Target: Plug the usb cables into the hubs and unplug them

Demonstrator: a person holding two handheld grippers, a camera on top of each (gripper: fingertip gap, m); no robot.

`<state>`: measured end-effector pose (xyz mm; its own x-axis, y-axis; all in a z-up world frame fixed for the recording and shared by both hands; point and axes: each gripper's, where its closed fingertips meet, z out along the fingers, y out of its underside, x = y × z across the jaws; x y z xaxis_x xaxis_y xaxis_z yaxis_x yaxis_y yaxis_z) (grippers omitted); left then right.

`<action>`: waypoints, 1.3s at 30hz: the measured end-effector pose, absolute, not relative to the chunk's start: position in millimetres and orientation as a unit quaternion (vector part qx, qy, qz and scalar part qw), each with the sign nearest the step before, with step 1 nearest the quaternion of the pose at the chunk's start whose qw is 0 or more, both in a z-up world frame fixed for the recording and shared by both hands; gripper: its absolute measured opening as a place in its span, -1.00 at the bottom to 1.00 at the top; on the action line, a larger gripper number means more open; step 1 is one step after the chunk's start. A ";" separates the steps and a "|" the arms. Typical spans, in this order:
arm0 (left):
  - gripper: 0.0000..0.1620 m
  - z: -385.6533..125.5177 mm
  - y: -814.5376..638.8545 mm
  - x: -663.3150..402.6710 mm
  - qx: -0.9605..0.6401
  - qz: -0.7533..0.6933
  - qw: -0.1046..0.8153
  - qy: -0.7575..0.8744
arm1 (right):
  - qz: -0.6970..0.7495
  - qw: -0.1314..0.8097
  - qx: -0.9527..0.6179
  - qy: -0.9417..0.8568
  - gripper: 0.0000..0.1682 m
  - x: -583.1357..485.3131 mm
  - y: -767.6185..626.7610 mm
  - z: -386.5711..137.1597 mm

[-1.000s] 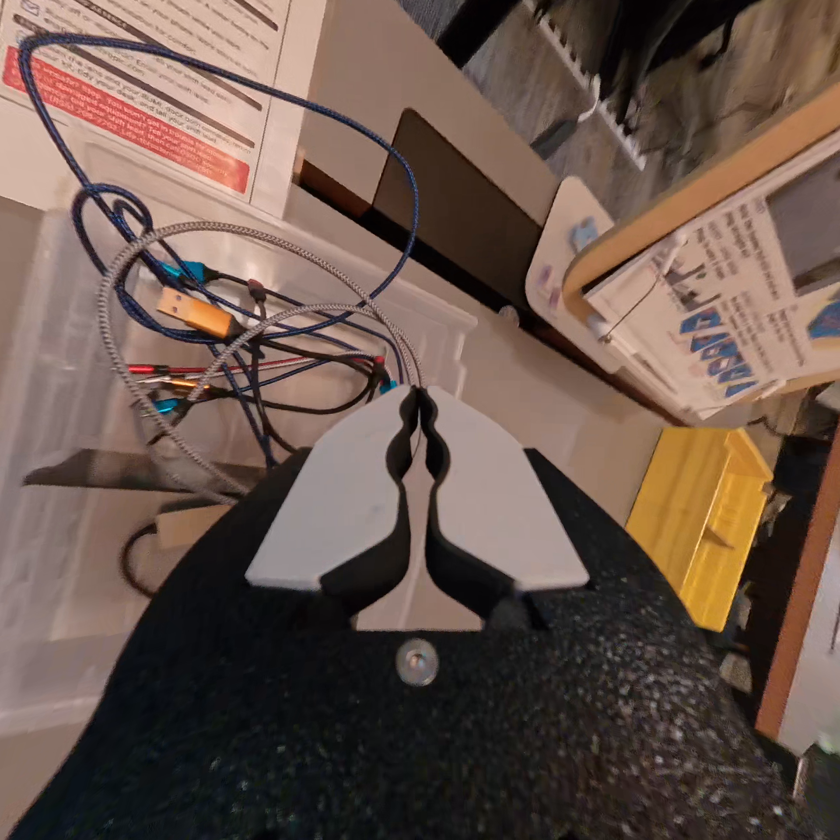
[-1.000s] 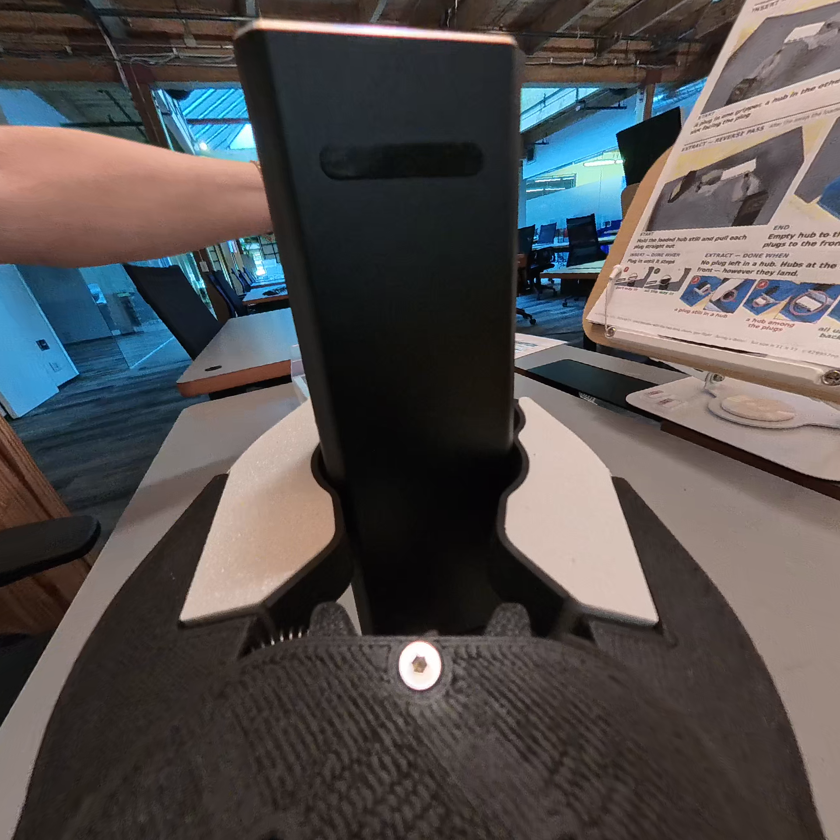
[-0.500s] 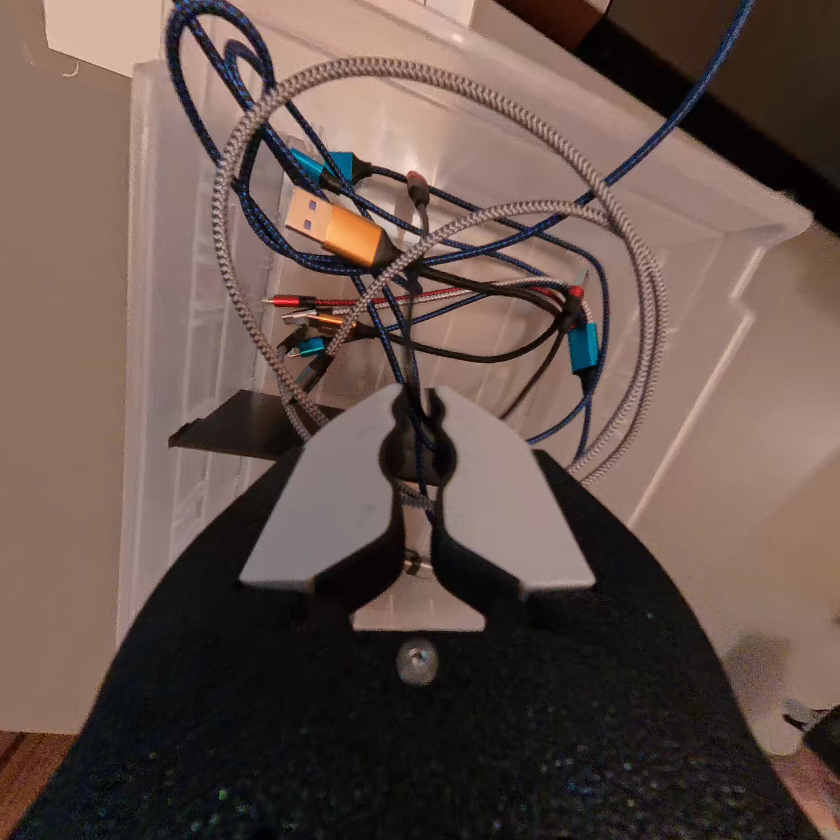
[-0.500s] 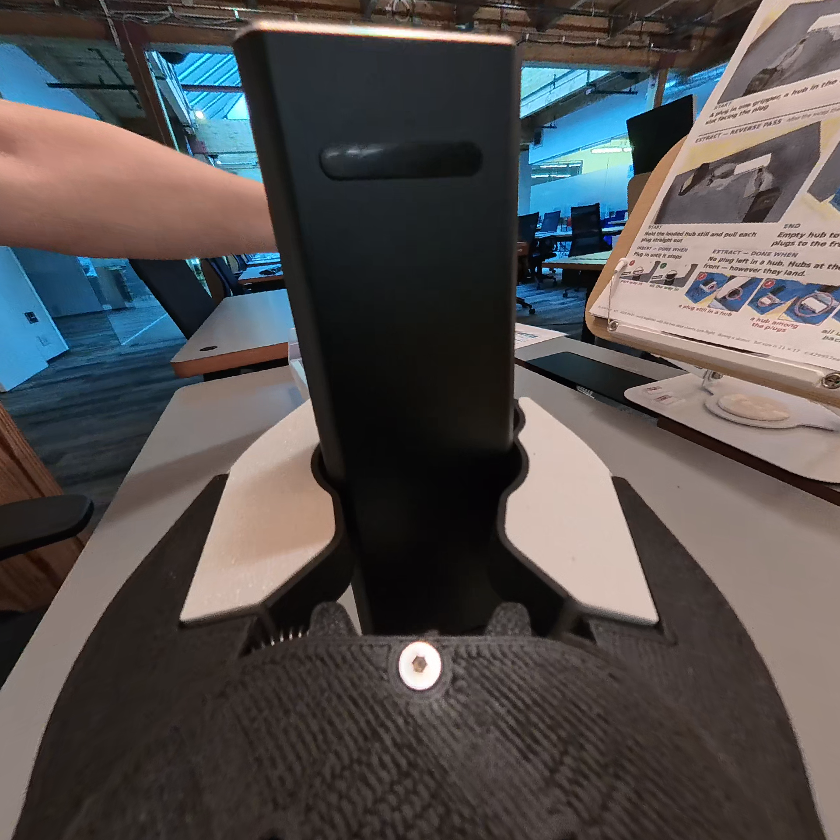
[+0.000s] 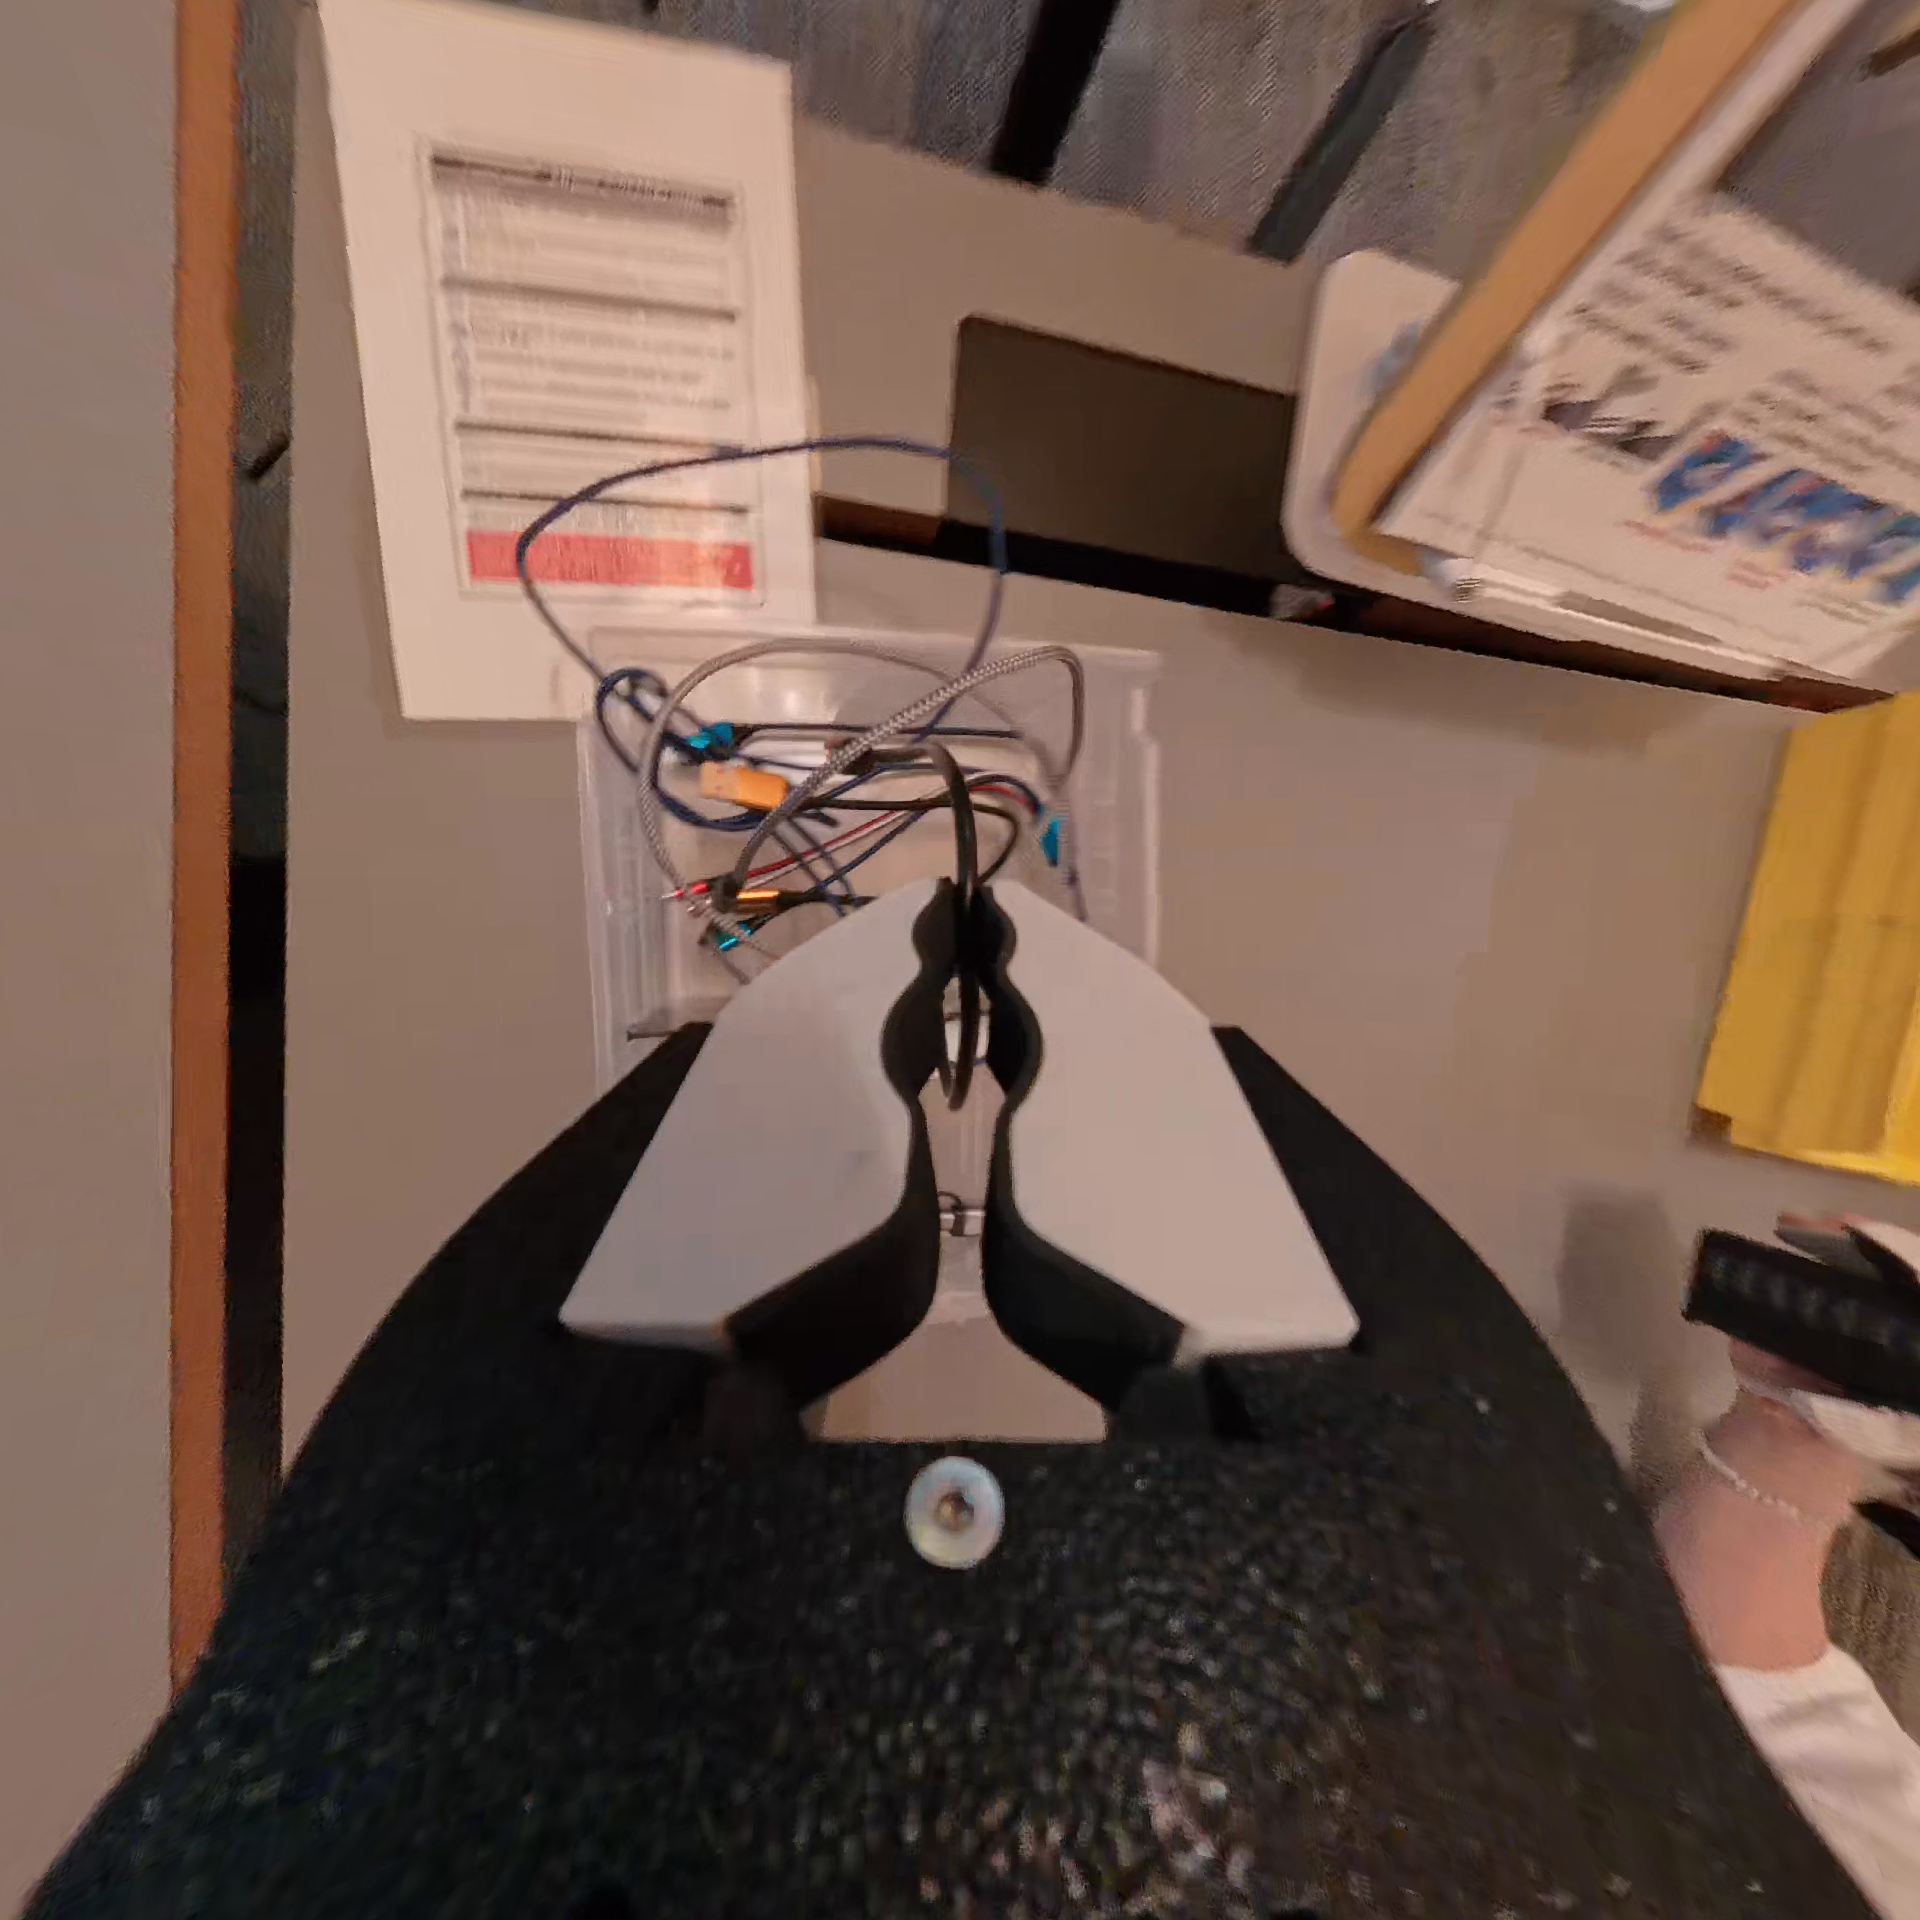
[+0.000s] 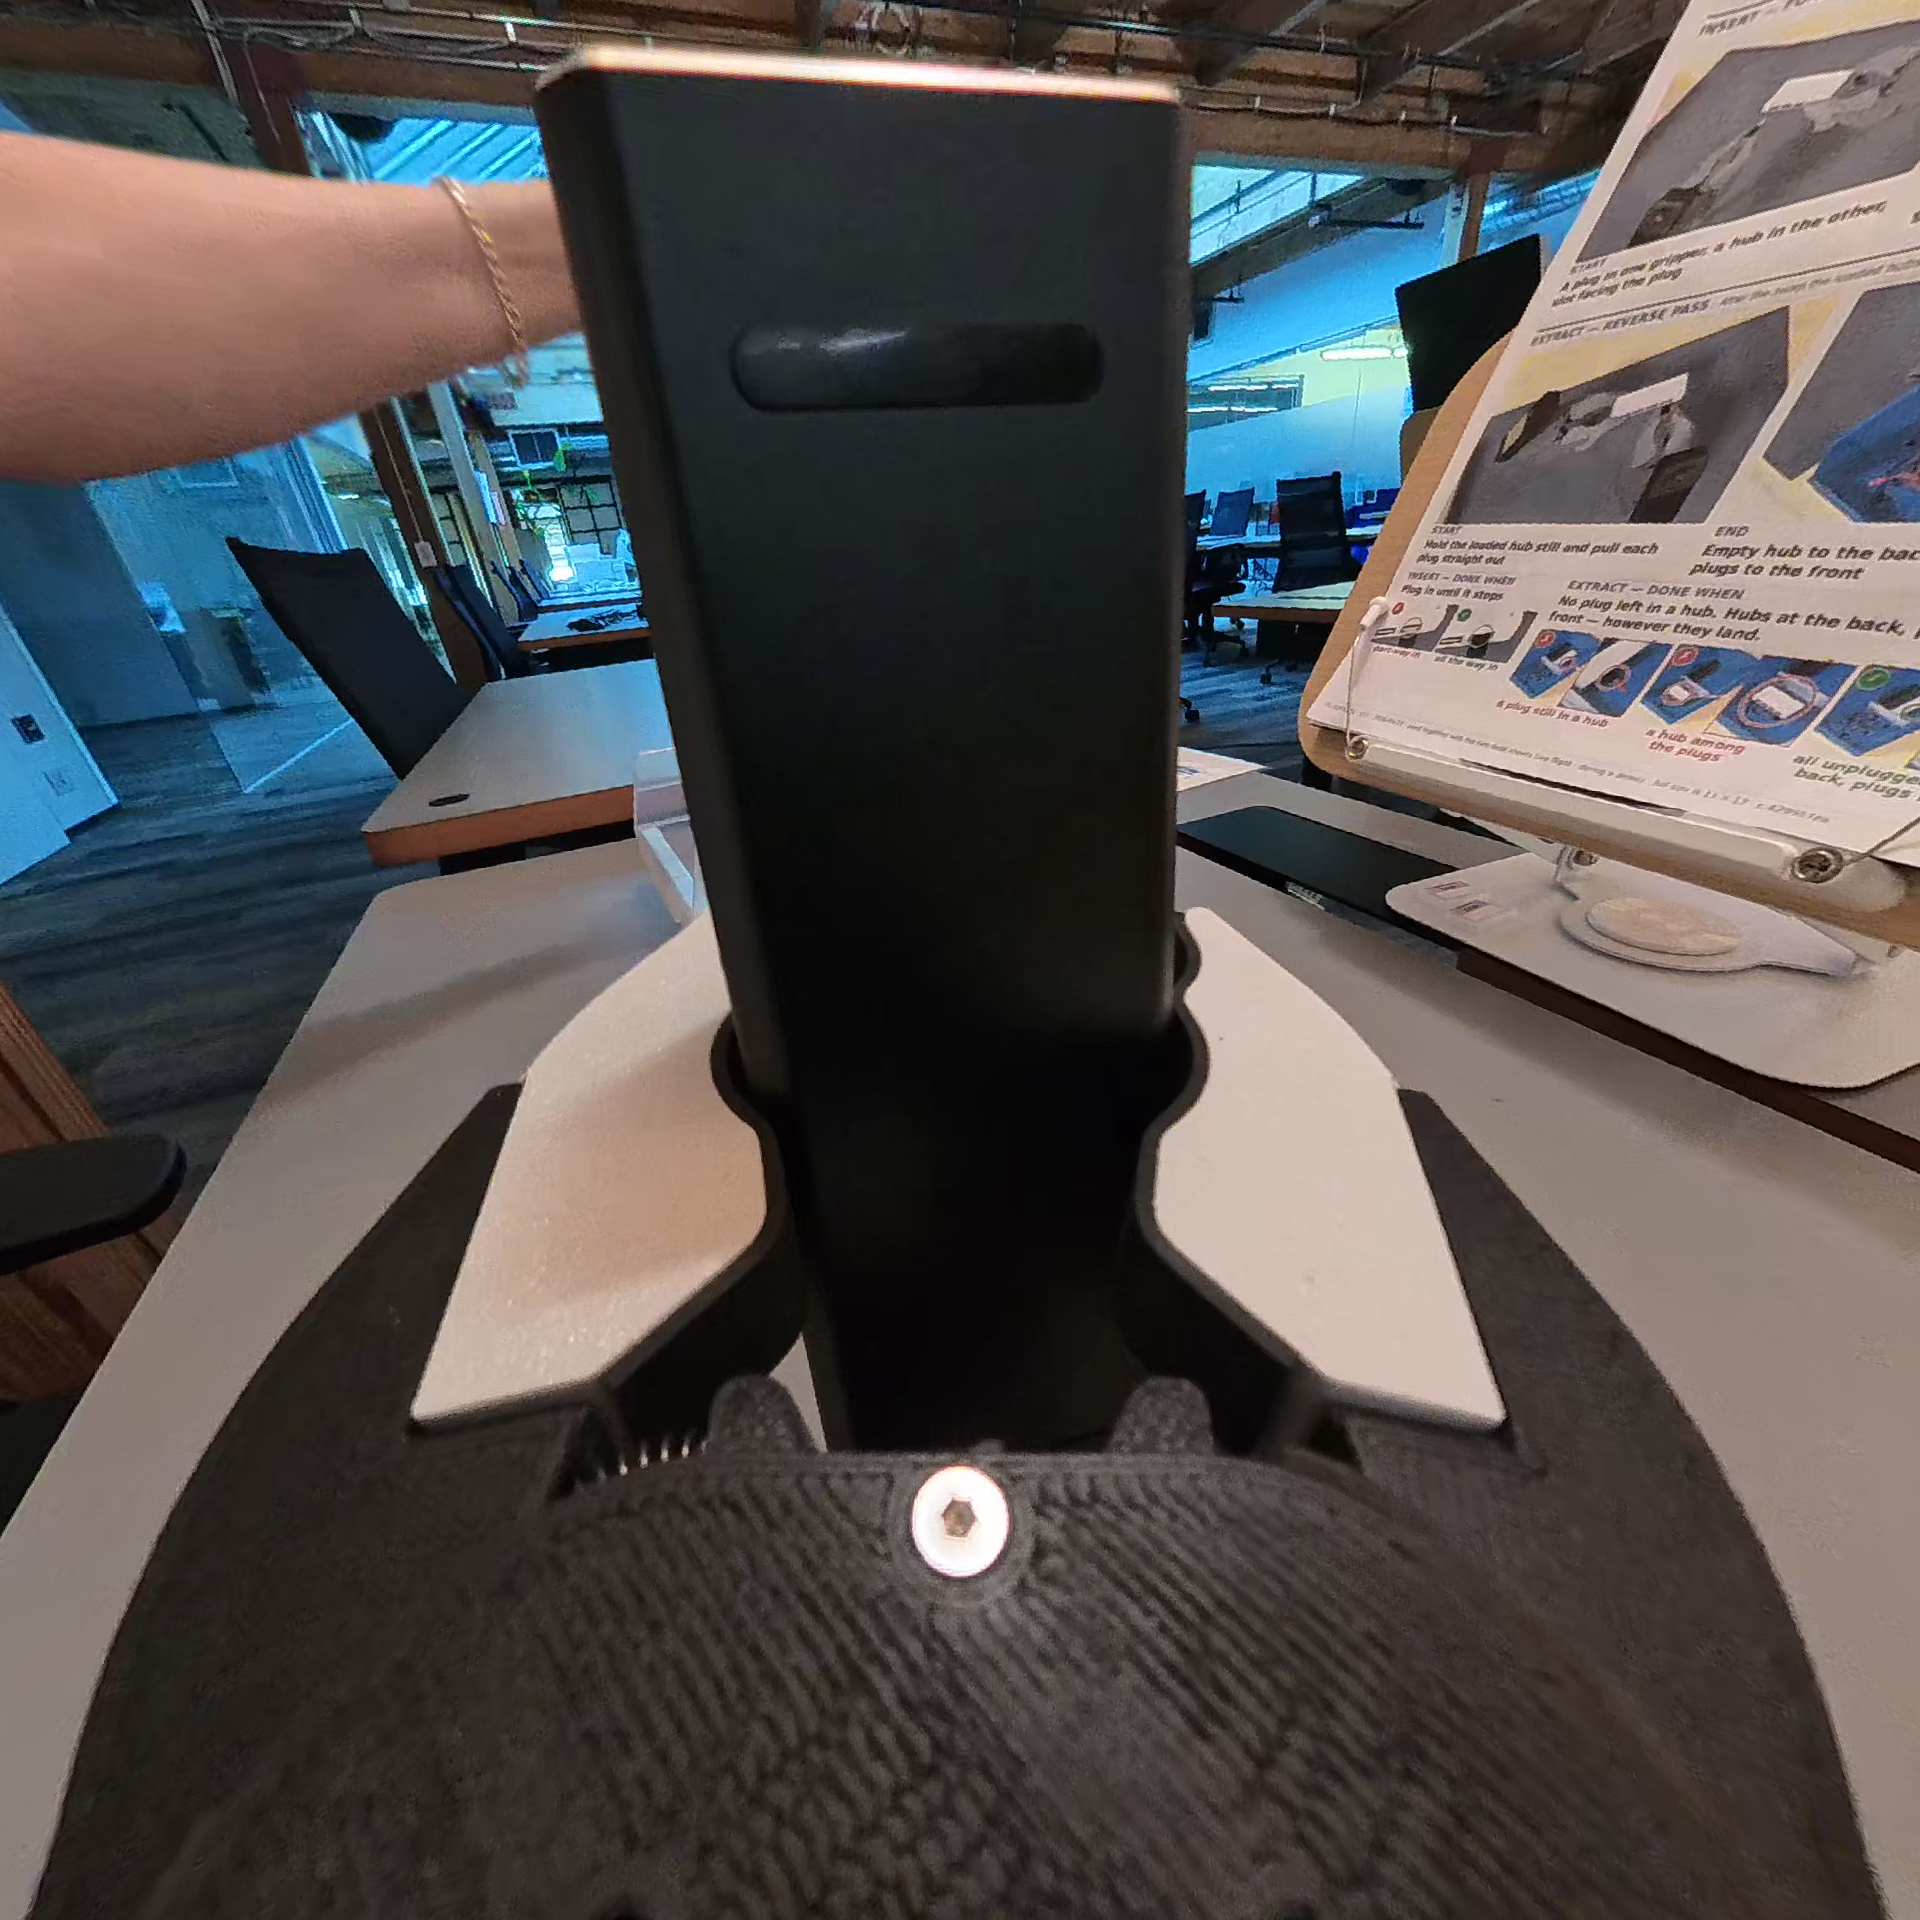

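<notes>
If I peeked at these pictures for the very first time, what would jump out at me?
In the right wrist view, a tall black hub fills the middle, clamped upright in the right gripper. In the left wrist view, a colourful tangle of cables sits in a clear bin on the table, and the left gripper pinches a thin black cable from it.

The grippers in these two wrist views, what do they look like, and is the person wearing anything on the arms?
Each gripper, left and right, has a rough black speckled body with a silver screw at its centre and two pale grey wedge-shaped fingers with black wavy inner pads. One forearm is bare with a thin gold chain bracelet; the other wrist shows a thin beaded bracelet and a light cuff.
</notes>
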<state>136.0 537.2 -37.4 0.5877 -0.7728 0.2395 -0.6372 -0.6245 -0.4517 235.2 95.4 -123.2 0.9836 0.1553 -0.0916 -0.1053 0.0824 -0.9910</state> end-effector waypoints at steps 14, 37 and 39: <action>-0.98 65.6 390.2 139.0 -0.741 -0.375 0.109 0.546 | 0.095 0.744 -0.662 -0.016 -0.11 238.2 89.9 -117.0; -0.41 -246.5 253.3 121.3 -0.708 -0.247 0.241 0.616 | 0.228 0.772 -0.587 -0.089 -0.11 221.2 58.8 -108.0; -0.40 -248.6 262.9 111.7 -0.696 -0.185 0.276 0.637 | 0.228 0.772 -0.586 -0.089 -0.11 220.0 60.7 -108.3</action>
